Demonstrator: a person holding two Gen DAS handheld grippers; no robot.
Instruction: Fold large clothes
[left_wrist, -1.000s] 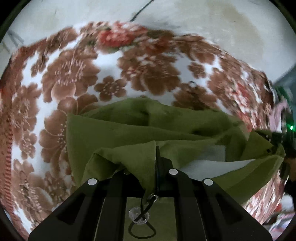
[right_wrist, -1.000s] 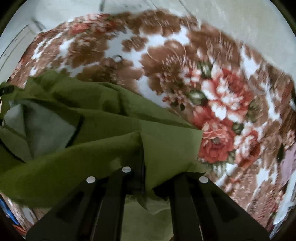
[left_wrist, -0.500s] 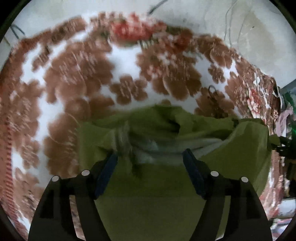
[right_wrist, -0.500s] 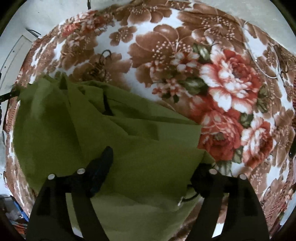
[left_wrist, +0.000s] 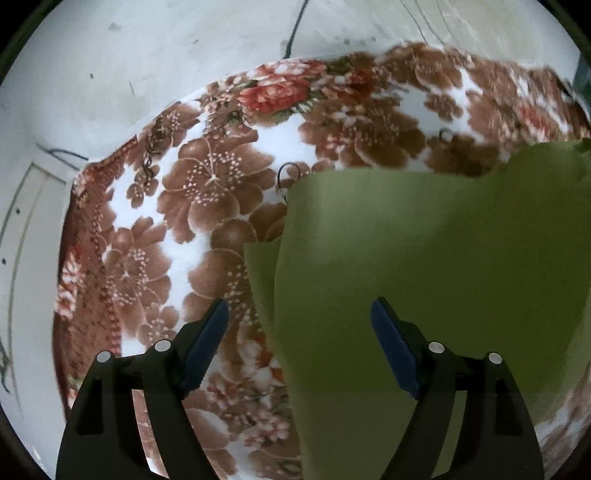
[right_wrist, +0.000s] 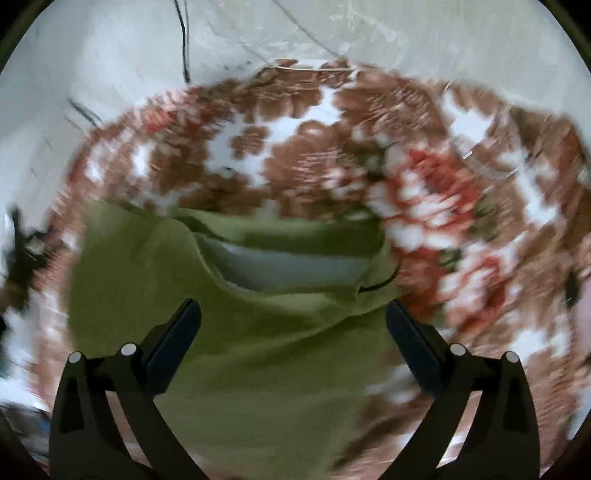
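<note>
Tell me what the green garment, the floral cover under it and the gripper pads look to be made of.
Green garment: thin woven cloth, matte, probably cotton or a blend; it lies in soft folds with a pale lining showing.
Floral cover: plush fleece-like blanket, judging by its fuzzy printed pile.
Pads: dark blue, matte, likely rubber or foam; fingers look like black moulded plastic.

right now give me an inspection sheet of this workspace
surface: brown and red floral plush blanket, bare past the cloth
job's things: olive-green fabric garment lying folded, grey lining showing at one opening
clutter: nothing seen
grippers: left hand-held gripper and right hand-held gripper both opening, pads clear of the cloth
cables: dark cable on the wall
surroundings: stained pale wall
</note>
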